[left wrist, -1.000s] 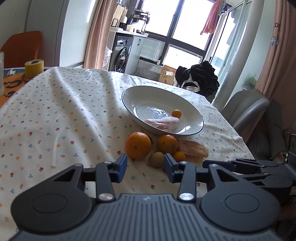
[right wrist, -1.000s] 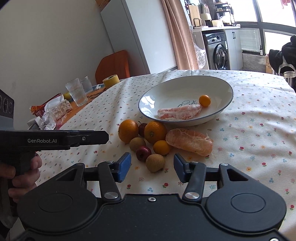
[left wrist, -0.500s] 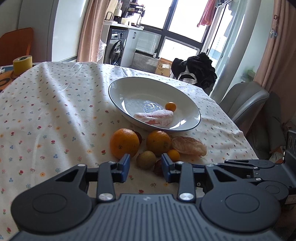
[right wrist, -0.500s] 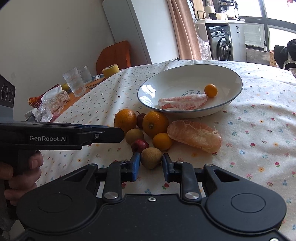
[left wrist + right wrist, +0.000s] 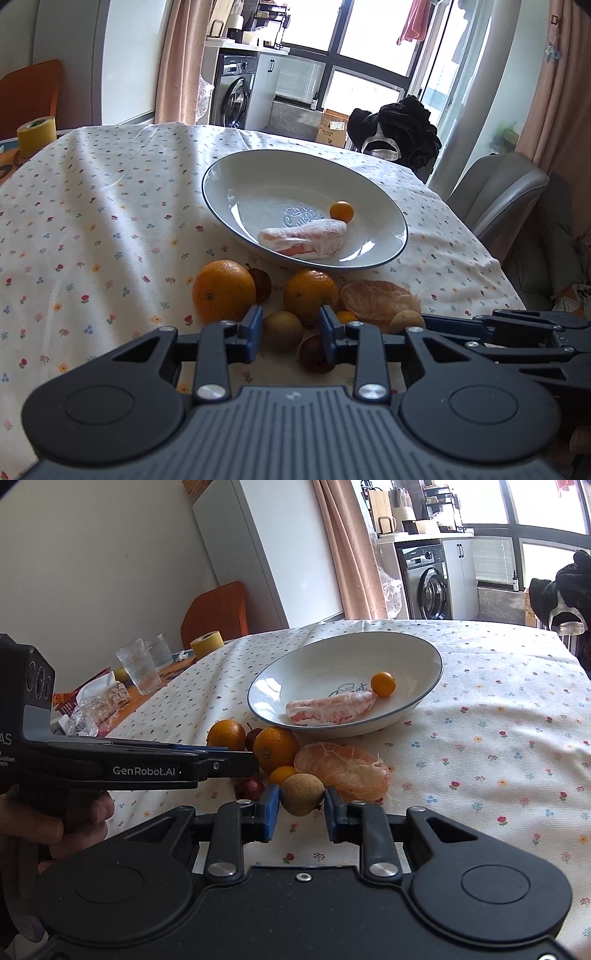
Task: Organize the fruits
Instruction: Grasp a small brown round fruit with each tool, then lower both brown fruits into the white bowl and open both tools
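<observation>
My right gripper [image 5: 299, 806] is shut on a tan longan [image 5: 302, 794], lifted slightly above the cloth; it also shows in the left wrist view [image 5: 407, 320]. My left gripper [image 5: 291, 328] is open around a second brown longan [image 5: 282, 331] on the table. Beside them lie two oranges [image 5: 224, 290] [image 5: 311, 295], a peeled pomelo segment [image 5: 343, 770], a small kumquat [image 5: 281, 774] and dark red fruits [image 5: 314, 355]. The white plate [image 5: 221, 192] holds a pomelo segment [image 5: 303, 239] and a kumquat [image 5: 341, 211].
Glasses [image 5: 142, 666], a yellow tape roll [image 5: 207, 643] and snack wrappers [image 5: 98, 705] stand at the table's far left. A grey chair [image 5: 498, 192] stands past the table's right edge. The left gripper's body [image 5: 140, 766] reaches across in front of the fruit pile.
My right gripper closed on the tan longan and raised it. My left gripper moved forward and down so its fingers now flank the other longan.
</observation>
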A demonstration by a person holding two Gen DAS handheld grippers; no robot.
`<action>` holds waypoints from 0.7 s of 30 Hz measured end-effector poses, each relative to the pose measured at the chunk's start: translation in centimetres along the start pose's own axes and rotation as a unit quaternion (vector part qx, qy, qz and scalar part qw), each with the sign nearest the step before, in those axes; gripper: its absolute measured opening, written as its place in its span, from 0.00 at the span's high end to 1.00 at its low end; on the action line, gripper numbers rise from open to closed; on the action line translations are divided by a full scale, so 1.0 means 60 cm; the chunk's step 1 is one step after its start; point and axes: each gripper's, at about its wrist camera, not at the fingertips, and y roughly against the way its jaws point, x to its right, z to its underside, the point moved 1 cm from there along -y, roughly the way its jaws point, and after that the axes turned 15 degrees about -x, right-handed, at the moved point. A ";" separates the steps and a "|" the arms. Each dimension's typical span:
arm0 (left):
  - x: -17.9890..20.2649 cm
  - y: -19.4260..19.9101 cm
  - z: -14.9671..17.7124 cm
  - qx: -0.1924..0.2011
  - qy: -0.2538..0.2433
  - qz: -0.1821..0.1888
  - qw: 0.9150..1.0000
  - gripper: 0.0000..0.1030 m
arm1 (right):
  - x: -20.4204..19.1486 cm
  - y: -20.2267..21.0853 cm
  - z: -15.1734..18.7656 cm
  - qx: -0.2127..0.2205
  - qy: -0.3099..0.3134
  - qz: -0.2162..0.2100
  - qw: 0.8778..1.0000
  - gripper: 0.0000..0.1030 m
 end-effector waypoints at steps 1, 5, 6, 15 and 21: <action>0.000 -0.003 0.000 -0.004 0.001 -0.004 1.000 0.69 | 0.003 0.001 -0.001 0.002 -0.001 0.000 1.000 0.76; -0.002 -0.018 0.002 -0.022 0.007 -0.004 1.000 0.69 | 0.009 0.004 -0.005 0.008 -0.005 -0.001 1.000 0.76; -0.002 -0.019 0.004 -0.021 0.008 -0.004 1.000 0.69 | 0.009 0.005 -0.007 0.009 -0.005 -0.001 1.000 0.76; 0.002 0.004 0.001 -0.006 0.007 -0.005 1.000 0.75 | 0.008 0.014 -0.018 0.022 -0.002 0.005 1.000 0.76; 0.009 0.030 -0.008 0.014 0.000 -0.007 1.000 0.75 | 0.007 0.016 -0.031 0.029 0.001 0.007 1.000 0.76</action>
